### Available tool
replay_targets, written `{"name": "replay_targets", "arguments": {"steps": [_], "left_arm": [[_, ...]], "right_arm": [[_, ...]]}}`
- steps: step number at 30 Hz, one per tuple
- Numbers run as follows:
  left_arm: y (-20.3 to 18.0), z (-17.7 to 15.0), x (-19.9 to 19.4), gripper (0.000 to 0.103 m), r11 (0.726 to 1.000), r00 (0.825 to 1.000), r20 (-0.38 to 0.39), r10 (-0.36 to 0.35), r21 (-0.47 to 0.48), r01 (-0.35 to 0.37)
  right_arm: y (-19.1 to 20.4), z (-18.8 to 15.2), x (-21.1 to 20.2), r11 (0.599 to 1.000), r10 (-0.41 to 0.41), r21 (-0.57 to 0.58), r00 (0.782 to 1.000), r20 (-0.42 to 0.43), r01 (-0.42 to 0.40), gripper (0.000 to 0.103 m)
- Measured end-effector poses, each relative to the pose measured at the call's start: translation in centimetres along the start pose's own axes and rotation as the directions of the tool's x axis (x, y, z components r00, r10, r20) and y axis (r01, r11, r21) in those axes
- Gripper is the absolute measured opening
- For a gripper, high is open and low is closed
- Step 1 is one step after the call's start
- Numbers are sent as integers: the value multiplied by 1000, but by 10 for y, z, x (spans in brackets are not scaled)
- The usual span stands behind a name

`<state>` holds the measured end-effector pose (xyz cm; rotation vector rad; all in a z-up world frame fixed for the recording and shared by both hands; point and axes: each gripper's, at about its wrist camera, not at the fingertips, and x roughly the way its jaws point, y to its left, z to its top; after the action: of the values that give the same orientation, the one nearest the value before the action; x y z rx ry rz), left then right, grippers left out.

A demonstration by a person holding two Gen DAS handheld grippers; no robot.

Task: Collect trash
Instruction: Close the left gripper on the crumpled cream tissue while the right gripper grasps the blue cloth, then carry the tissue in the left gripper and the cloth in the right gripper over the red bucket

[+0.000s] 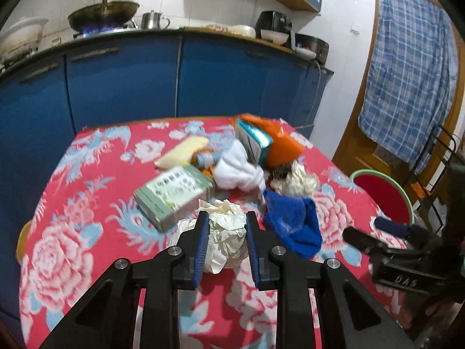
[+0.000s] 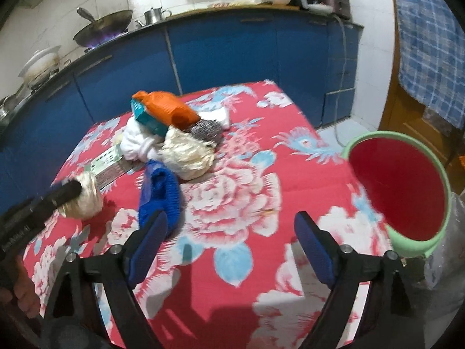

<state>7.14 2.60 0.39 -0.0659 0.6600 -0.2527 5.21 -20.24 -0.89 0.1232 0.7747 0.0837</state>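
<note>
My left gripper (image 1: 227, 221) is shut on a crumpled cream paper ball (image 1: 226, 229), held just above the red flowered tablecloth (image 1: 87, 203); it also shows in the right wrist view (image 2: 84, 197). Behind it lies a pile: a green box (image 1: 174, 196), white cloth (image 1: 238, 171), blue cloth (image 1: 293, 221), another cream paper wad (image 1: 299, 180), an orange bag (image 1: 279, 142) over a teal box (image 1: 254, 141). My right gripper (image 2: 232, 224) is open and empty over the tablecloth (image 2: 232, 192), right of the blue cloth (image 2: 159, 192). A red bin with a green rim (image 2: 398, 186) stands off the table's right edge.
A steel scourer (image 2: 205, 132) and a yellow sponge (image 1: 181, 151) lie in the pile. Blue kitchen cabinets (image 1: 122, 87) run behind the table, with a wok (image 1: 103, 14) over a lit burner. A checked blue cloth (image 1: 407, 67) hangs on a door at right.
</note>
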Motion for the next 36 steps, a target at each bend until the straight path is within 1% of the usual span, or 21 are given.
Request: {"name": "replay_targets", "arguments": {"steps": [4,6,7,12,16,19,20,21,22,23,25,27,31,36], "left_arm": [[5,10,2,25,999,1000,18,18,45,-19],[9,12,5,25,998,1000,18,11,55,-12],[11,12,6,25,998,1000,17,9,56,-10],[15,11,13,25,1000,1000,10,-4,31,4],[15,9,12,25,1000,1000,5,-5,20,4],[14,9,11,25,1000,1000,9,1,23,-1],[13,9,9,25,1000,1000,12,2,23,-2],[12,9,8,25,1000,1000,13,1,21,-1],[11,9,7,25,1000,1000,14,-1,20,1],[11,10,6,25,1000,1000,13,-4,17,4],[9,10,3,25,1000,1000,13,-5,12,5],[5,12,0,25,1000,1000,18,4,17,-5],[-6,14,-5,25,1000,1000,24,5,30,-6],[-21,21,-10,25,999,999,20,-34,42,34]], "right_arm": [[11,3,7,1000,22,6,1000,-12,-22,74],[15,6,10,999,43,17,999,-23,-43,73],[19,7,12,998,60,18,998,-31,-59,70],[38,9,25,994,110,-16,991,-76,-111,59],[47,8,39,988,146,-31,981,-130,-151,48],[49,6,46,985,167,-15,973,-158,-172,35],[49,5,46,985,169,-10,972,-164,-173,27],[49,5,47,984,176,-8,970,-167,-179,23],[49,4,47,983,180,-12,969,-168,-185,15],[49,4,46,982,182,-17,970,-164,-187,11],[49,5,40,979,193,-31,968,-157,-201,7],[49,6,33,977,202,-40,968,-146,-210,6],[47,12,12,972,220,-68,971,-91,-227,6],[36,25,-19,973,217,-78,976,-13,-217,6]]}}
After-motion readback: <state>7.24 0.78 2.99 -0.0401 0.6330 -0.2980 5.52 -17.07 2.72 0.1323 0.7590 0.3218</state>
